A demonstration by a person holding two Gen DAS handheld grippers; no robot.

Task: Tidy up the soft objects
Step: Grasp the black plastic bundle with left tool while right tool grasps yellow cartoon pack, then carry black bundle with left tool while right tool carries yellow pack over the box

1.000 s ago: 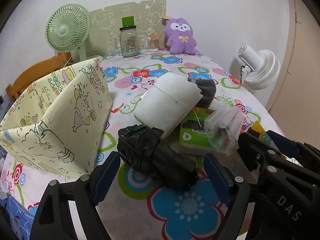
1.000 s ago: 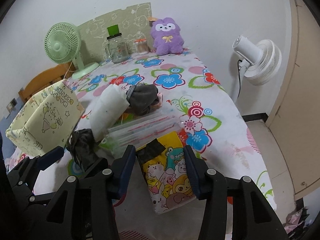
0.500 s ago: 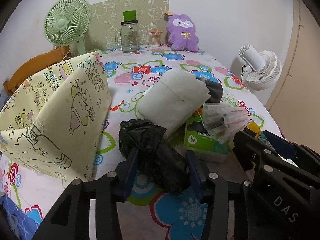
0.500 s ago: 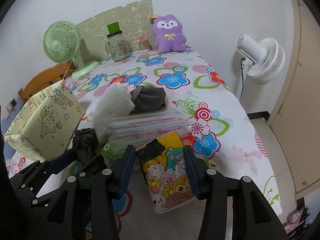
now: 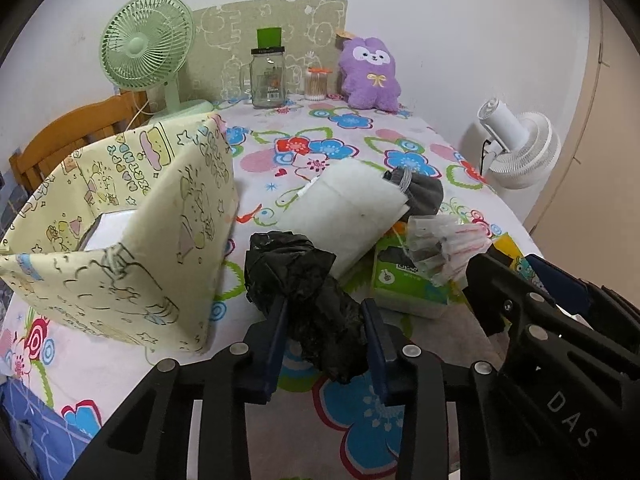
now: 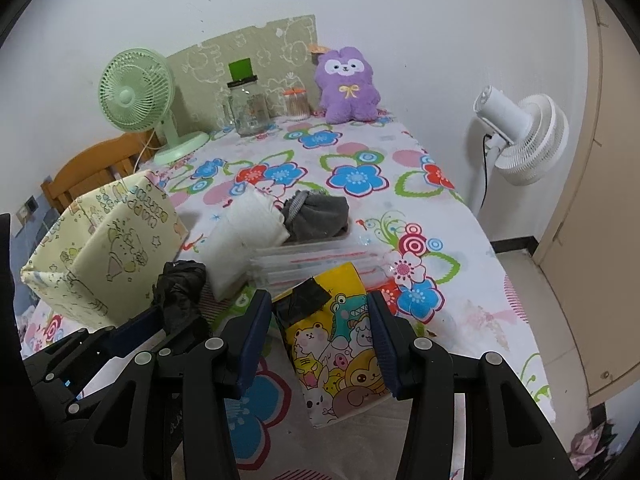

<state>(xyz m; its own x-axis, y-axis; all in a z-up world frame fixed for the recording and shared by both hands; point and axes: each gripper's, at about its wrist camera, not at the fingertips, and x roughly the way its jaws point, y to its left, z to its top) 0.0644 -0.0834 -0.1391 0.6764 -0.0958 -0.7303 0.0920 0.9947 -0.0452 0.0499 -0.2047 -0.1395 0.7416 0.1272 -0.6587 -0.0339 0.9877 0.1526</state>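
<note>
Counter [image 5: 280, 128] under a floral cloth: white ground, blue, red and pink flowers, green loops. Pushed against a plain white wall, beige door panel at right. Left tool [image 5: 325, 322] just closed onto a crumpled black plastic bag [image 5: 304, 292], blue pads [image 5: 276, 332] pressing both sides, bag bulging out ahead of them. Right tool [image 6: 318, 338] part-spread around a yellow cartoon-print pouch [image 6: 340, 344]; pads close to both sides of the pouch, contact not clear, so grip cannot be told. Left of the bag, an open yellow fabric box [image 5: 120, 256] with cartoon print, something white inside. Behind the bag, a folded white pad [image 5: 348, 208] leaning on a dark grey bundle [image 5: 424, 196]; beside them a green tissue pack [image 5: 404, 284] and a clear packet with red-striped contents [image 5: 448, 244]. At the far edge by the wall: green desk fan [image 5: 146, 46], glass jar with handle [image 5: 267, 78], small tub of cotton swabs [image 5: 317, 84], purple plush toy [image 5: 370, 74], a beige patterned board [image 5: 280, 16] behind them. White fan [image 6: 520, 136] standing off the counter at right, cord hanging down. Wooden chair back [image 6: 96, 168] at the left rear. Pale tiled floor [image 6: 520, 276] with dark skirting along the wall in the right wrist view.
</note>
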